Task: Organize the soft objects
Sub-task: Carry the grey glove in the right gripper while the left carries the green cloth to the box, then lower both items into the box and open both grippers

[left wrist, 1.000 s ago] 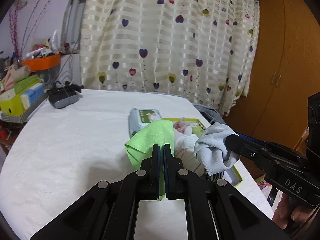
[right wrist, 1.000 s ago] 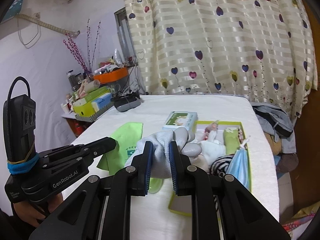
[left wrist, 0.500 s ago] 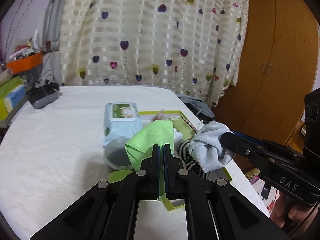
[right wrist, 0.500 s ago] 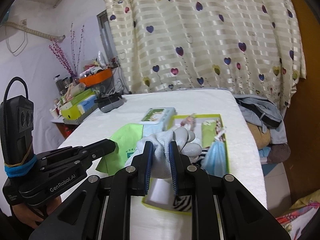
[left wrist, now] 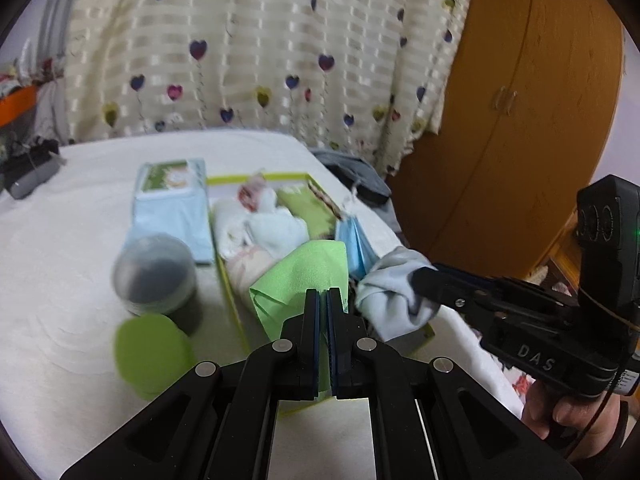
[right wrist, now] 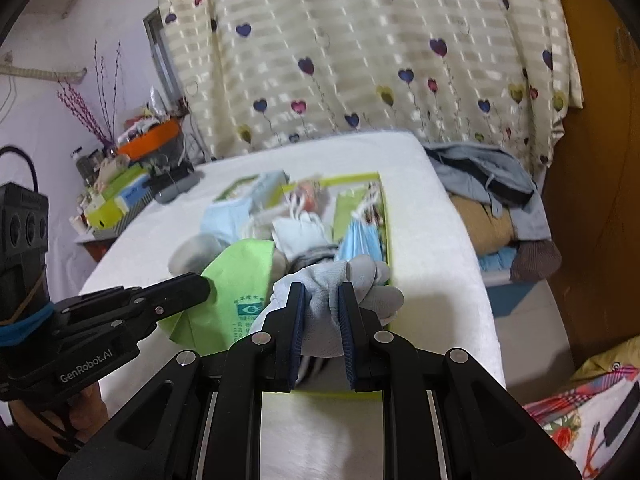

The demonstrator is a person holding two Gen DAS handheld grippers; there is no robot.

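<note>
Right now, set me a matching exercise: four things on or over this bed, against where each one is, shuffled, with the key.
Things:
1. green cloth
2. grey glove
3. blue face mask
4. wipes pack

Places:
A. on the white bedcover, left of the tray
B. pinched in the left claw
C. lying at the right side of the green-rimmed tray
D. clamped in the right claw

Pairs: 1-B, 2-D, 3-C, 4-A

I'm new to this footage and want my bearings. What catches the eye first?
A bright green cloth pinched in the left hand-held gripper, and a grey glove clamped in the right hand-held gripper. Both hang over a lime-edged tray crammed with soft items on the white bed.
</note>
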